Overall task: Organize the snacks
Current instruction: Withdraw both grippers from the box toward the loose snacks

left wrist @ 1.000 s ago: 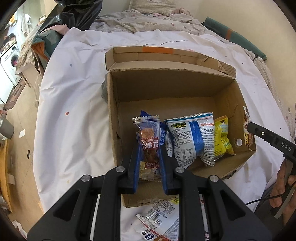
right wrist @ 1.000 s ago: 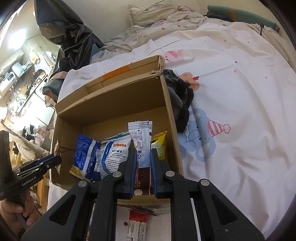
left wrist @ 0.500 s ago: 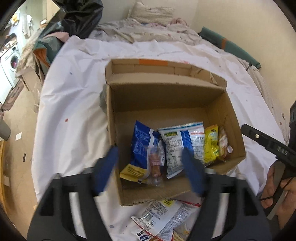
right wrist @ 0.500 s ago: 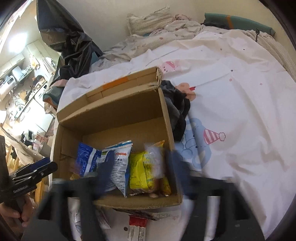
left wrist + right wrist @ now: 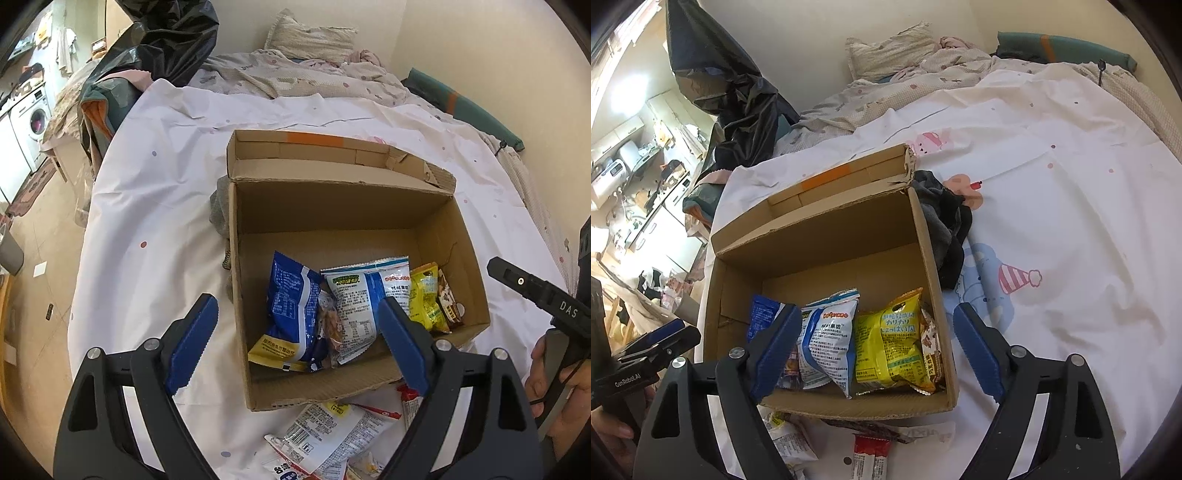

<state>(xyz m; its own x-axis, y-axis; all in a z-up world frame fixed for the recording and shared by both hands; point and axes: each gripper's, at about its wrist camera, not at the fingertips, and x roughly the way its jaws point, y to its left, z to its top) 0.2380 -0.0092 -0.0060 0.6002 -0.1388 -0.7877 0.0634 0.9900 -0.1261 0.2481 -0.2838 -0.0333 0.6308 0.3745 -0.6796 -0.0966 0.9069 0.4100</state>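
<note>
Snack packets are standing upright in the cardboard box [image 5: 458,236] ahead of both tongs: blue packet [image 5: 291,306], white-blue packet [image 5: 827,339], yellow packet [image 5: 890,339]. Left tongs [image 5: 295,343] and right tongs [image 5: 875,350] are opening, nothing between them; loose packets [image 5: 325,432] are waiting beneath.

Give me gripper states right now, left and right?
Left gripper: jaws opening wide, nothing between the pads, over the cardboard box.
Right gripper: jaws opening wide too, holding nothing.

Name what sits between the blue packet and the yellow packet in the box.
A white-and-blue packet stands between blue packet and yellow packet, clearest in the right wrist view.
</note>
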